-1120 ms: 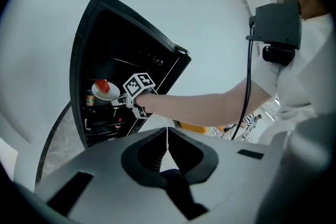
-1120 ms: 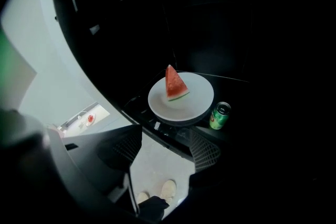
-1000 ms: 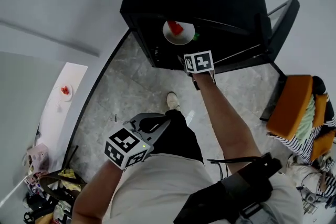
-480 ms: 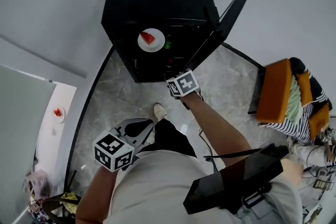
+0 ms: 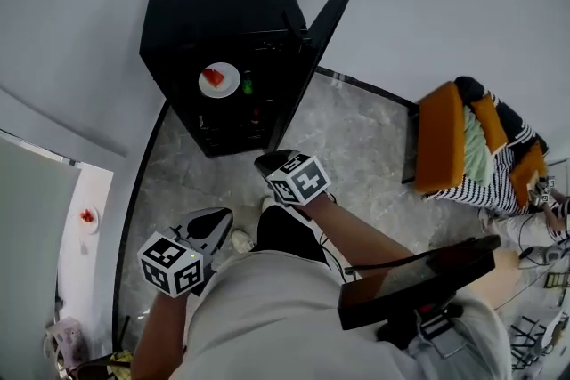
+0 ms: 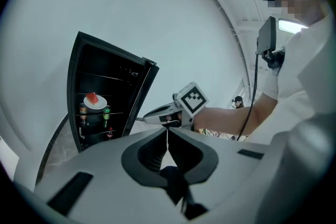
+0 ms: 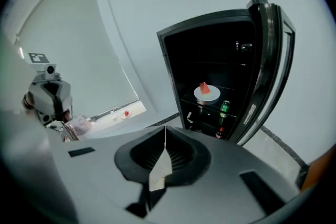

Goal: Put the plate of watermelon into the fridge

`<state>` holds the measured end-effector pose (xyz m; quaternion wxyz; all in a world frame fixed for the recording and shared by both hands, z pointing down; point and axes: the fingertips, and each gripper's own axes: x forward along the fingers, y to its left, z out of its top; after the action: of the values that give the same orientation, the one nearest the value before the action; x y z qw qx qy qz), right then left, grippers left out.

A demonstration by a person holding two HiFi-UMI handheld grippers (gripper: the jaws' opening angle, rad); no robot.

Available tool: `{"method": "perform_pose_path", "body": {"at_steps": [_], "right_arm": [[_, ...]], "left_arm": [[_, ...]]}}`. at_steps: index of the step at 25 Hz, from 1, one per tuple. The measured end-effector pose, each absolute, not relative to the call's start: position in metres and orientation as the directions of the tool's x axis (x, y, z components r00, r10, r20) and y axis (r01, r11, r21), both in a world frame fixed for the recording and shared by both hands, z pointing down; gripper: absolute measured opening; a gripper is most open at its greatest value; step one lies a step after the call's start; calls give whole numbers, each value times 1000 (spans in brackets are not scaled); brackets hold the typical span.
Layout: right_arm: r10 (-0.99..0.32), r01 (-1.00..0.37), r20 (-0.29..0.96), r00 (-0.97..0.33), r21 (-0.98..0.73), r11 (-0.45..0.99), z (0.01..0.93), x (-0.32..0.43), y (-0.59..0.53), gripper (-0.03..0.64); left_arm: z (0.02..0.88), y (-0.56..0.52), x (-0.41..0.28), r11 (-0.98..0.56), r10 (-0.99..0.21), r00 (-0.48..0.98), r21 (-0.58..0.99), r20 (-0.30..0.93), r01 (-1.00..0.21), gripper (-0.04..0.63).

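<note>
At the far left of the head view, a small plate [image 5: 86, 218] with a red piece lies on a white worktop [image 5: 96, 188]. The left gripper [image 5: 216, 219] is low in that view over the grey stone floor [image 5: 356, 138]. In its own view its jaws are clenched tip to tip, with nothing between them. Beyond it stands the black fridge [image 5: 214, 0], which is open. The plate [image 5: 219, 80] with the watermelon [image 5: 212, 76] rests on an upper shelf inside. It is touched by neither gripper and lies well apart from both. A green can [image 7: 224, 108] stands on the shelf beneath, slightly to the right of the plate. The right gripper [image 5: 269, 161] is in front of the fridge and points toward the cabinet. Its jaws have just been closing and now meet with nothing between them. The fridge door [image 5: 313, 38] stands swung out at the right of the cabinet. At the far right, a person in striped clothing [image 5: 503, 157] sits in an orange chair [image 5: 439, 138].
</note>
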<state>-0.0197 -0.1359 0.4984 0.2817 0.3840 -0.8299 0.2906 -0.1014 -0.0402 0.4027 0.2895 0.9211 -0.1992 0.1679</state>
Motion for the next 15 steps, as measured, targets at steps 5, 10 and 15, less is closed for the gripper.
{"method": "perform_pose_path", "body": {"at_steps": [5, 10, 15], "right_arm": [[-444, -750, 666, -599, -274, 602, 476, -21, -84, 17], [-410, -692, 648, -642, -260, 673, 454, -7, -40, 15], [-390, -634, 623, -678, -226, 740, 429, 18, 0, 15]], "left_arm": [[402, -25, -101, -734, -306, 845, 457, 438, -502, 14], [403, -10, -80, -710, -325, 825, 457, 462, -536, 14], [401, 12, -37, -703, -320, 816, 456, 481, -545, 14]]}}
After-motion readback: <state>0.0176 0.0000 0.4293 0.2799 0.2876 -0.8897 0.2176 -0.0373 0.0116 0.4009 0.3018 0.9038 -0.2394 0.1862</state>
